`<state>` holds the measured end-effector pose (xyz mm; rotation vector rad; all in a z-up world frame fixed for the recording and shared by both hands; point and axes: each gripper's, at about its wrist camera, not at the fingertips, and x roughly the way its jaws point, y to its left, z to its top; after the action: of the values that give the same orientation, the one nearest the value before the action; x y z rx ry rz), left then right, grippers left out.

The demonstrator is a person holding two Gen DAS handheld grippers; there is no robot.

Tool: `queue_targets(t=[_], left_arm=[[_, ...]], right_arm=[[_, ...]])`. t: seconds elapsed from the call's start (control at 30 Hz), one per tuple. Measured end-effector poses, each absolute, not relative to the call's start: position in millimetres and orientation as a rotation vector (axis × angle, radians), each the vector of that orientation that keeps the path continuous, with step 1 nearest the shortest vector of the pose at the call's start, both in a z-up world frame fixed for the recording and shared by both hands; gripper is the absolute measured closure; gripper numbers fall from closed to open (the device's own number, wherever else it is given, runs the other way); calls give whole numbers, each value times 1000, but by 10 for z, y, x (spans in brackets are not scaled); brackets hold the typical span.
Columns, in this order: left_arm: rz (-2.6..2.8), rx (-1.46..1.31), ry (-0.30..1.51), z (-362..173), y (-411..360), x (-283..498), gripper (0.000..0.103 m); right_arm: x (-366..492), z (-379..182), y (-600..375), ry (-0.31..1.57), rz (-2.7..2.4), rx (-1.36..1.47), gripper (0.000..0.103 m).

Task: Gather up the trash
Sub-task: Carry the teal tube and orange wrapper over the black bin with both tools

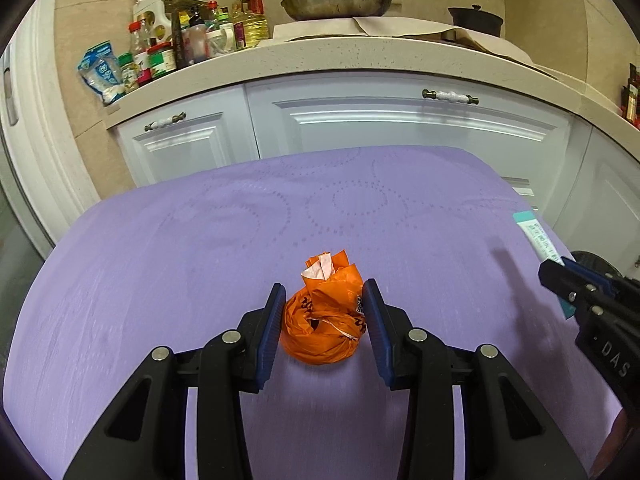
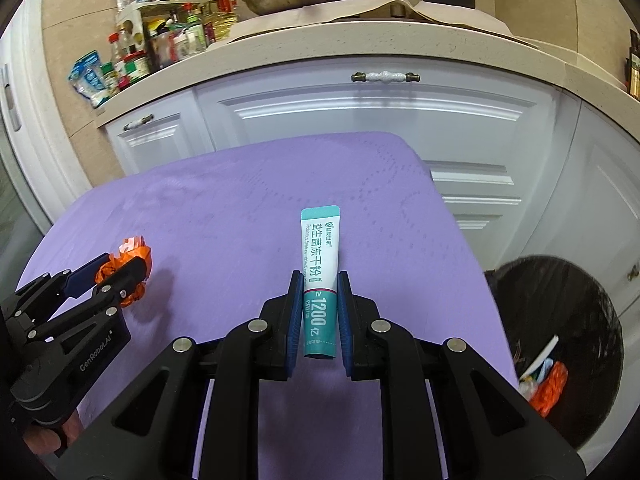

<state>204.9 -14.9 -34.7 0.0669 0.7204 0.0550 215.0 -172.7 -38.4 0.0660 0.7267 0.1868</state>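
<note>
A crumpled orange plastic bag (image 1: 324, 312) sits between the pads of my left gripper (image 1: 325, 300), which is shut on it just above the purple tablecloth (image 1: 240, 232). It also shows in the right wrist view (image 2: 132, 258), inside the left gripper (image 2: 120, 270). My right gripper (image 2: 320, 286) is shut on a teal and white sachet (image 2: 320, 264) that points forward over the cloth. In the left wrist view the sachet (image 1: 538, 236) sticks out of the right gripper (image 1: 560, 276) at the right edge.
A black-lined trash bin (image 2: 560, 320) with some scraps in it stands on the floor right of the table. White cabinets (image 1: 400, 128) and a counter with bottles (image 1: 180, 40) and a wok (image 1: 336, 0) lie beyond the table's far edge.
</note>
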Motion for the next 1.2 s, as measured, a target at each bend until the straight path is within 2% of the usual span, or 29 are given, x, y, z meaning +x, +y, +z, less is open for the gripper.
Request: queue_targets(t=[0.7,1.2], left_arm=[[65,57,728,-430,-175,1136,63],[-71,116,693,-363,-1022,1101,63]], right_arm=[[1220,-396,-1960,694,173,74,87],[1012,-440,-2935,665,20,145,87]])
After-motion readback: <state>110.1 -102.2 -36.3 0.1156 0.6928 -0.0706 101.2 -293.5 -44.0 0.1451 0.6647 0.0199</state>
